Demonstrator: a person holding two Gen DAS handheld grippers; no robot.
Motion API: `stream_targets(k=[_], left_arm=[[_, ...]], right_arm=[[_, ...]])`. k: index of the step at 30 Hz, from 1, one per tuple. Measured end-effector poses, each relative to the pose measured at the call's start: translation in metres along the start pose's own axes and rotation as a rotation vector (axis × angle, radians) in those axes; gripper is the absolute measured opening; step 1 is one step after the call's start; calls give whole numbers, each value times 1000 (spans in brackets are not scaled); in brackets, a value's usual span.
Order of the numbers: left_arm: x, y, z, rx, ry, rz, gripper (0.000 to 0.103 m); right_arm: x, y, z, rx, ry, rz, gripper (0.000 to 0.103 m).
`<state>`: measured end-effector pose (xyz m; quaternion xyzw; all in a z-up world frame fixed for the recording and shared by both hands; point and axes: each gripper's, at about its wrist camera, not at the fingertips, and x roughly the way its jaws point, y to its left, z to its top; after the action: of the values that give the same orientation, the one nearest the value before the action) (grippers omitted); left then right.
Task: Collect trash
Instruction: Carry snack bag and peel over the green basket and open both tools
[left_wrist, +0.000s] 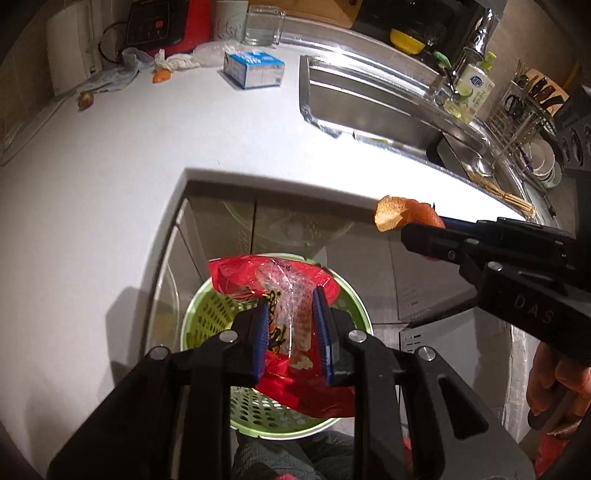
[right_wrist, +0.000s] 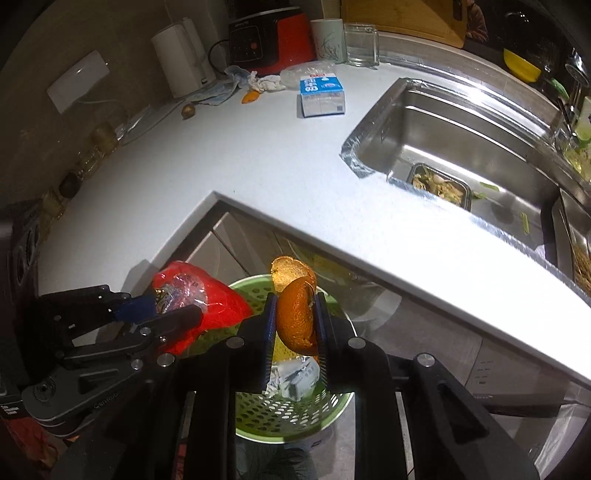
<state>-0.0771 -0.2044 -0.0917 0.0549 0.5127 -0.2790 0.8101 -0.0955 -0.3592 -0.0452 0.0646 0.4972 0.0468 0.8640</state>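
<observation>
Above the perforated green plastic bin (right_wrist: 291, 413), the left hand-held gripper (left_wrist: 291, 332) clamps a crinkled red plastic wrapper (left_wrist: 295, 284) and the right hand-held gripper (right_wrist: 295, 332) pinches a curled orange peel (right_wrist: 295, 314), both poised for dropping.

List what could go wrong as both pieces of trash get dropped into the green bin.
1. The red wrapper is wide and light; released from the left gripper, it may drape over the green bin rim rather than fall in.
2. The orange peel in the right gripper hangs near the rim and could fall outside.
</observation>
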Motion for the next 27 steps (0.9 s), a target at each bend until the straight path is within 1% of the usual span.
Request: stream_targets(k=[3,5,9,12,13,14,19,23,27], left_arm=[[18,-7,-17,-6,44,1,24],[29,-9,-26,-13,71,1,28],[48,-12,-39,-23,118,11,31],[59,-13,-46,-25,146,19,38],[63,-14,-49,-27,155,19,42],[65,-14,-51,-31,160,21,44],[70,-14,-55,-40,172,25,49],[68,-12,-54,-41,160,31,59],[64,-11,-53,-41,146,36,62]], right_arm=[[0,-4,-16,6,20,1,21],[2,-6,-23,7,32,2,21],[8,-8,-34,5,56,7,21],[13,-11,-41,5,78,12,21],[15,-12,-43,5,84,14,21],[17,-12,-45,4,90,17,21],[22,-16,-50,1,112,23,21],[22,-16,-52,-2,112,29,21],[21,-14,-51,-1,104,33,21]])
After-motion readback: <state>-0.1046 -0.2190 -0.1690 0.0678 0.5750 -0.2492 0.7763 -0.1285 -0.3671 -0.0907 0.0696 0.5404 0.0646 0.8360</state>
